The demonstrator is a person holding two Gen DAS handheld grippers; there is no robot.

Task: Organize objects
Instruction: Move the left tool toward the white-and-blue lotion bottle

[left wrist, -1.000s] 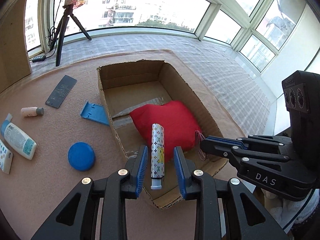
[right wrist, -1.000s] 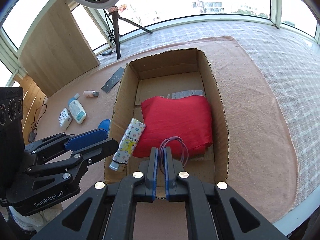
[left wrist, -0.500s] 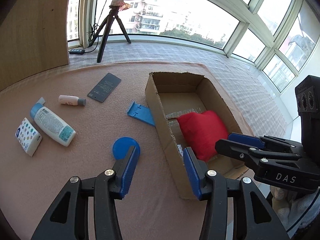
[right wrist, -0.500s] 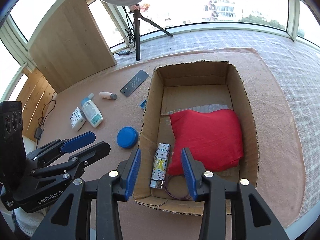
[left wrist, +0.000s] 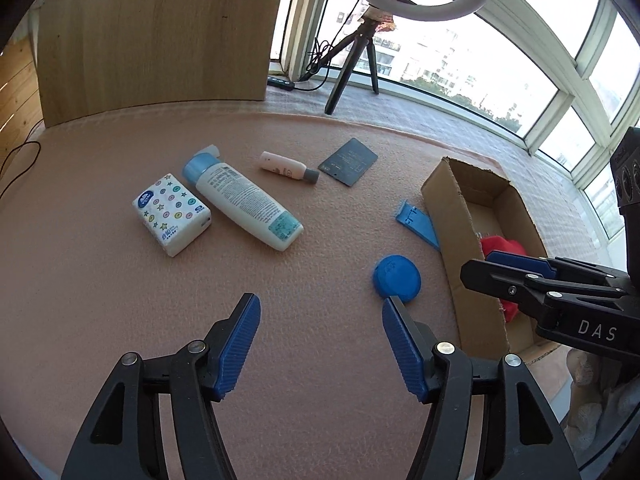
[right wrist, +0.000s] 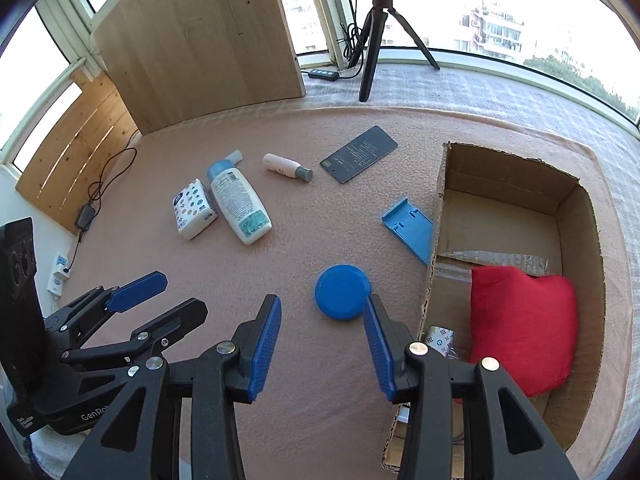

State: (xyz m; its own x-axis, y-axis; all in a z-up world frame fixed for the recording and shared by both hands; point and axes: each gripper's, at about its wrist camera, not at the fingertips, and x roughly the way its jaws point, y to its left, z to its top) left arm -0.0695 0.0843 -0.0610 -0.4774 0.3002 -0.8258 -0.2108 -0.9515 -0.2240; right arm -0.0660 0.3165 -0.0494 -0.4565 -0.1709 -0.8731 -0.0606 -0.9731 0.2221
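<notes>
Both tools have swung off the cardboard box (right wrist: 516, 216) toward the loose items: the patterned tube (right wrist: 439, 338) I carried now lies inside it beside the red pouch (right wrist: 524, 320), so that piece is stowed. My left tool (left wrist: 320, 344) and right tool (right wrist: 320, 344) hang released, jaws wide and empty. Nearest on the tabletop (left wrist: 120, 320) is the blue lid (right wrist: 342, 292), with the lotion bottle (left wrist: 244, 204) and tissue pack (left wrist: 172, 212) farther left, all unpacked.

- Left black plastic two-finger gripper (left wrist: 320, 344): ribbed blue pads (left wrist: 240, 340), silver screws, white "GenRob" lettering visible in the right wrist view.
- Right black plastic two-finger gripper (right wrist: 320, 344): matching blue pads (right wrist: 266, 346), white "DAS" marking, held in a pale knit glove (left wrist: 592, 384).
</notes>
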